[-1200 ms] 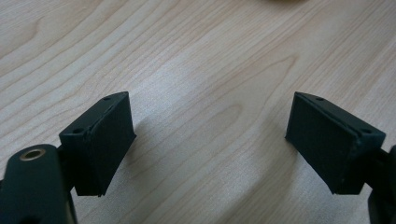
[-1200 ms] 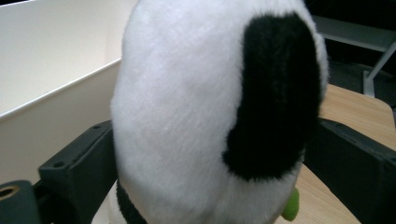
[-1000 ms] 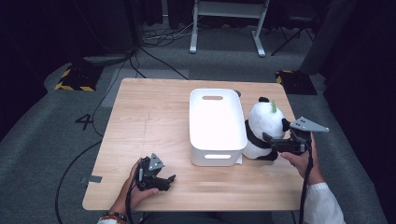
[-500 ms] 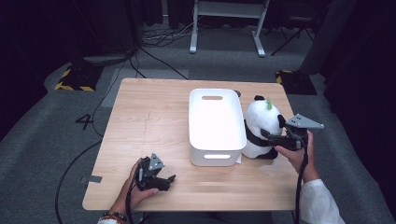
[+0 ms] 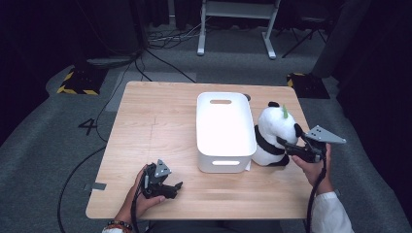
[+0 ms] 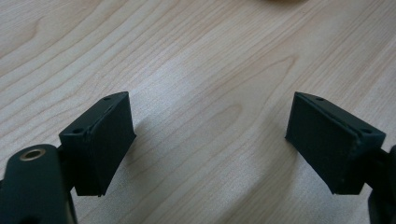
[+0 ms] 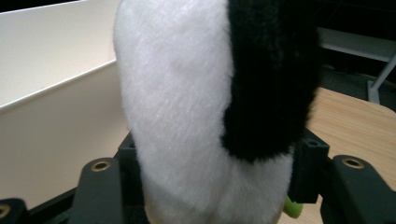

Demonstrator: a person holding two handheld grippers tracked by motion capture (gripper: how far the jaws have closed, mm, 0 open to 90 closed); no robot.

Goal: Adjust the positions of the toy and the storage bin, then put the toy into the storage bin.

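We count one plush panda [image 5: 272, 138], one white bin [image 5: 224, 131], one wooden table [image 5: 155, 121], two grippers. The panda sits upright at the table's 3 o'clock side, touching the bin's right wall. Our right gripper [image 5: 287, 147] comes at it from 4 o'clock; its jaws have just been closing and now pinch the panda's body [image 7: 187, 116] between them. Our left gripper [image 5: 171, 187] lies at 7 o'clock near the front edge, well apart from the bin, jaws spread over bare wood [image 6: 210, 116], nothing between them.
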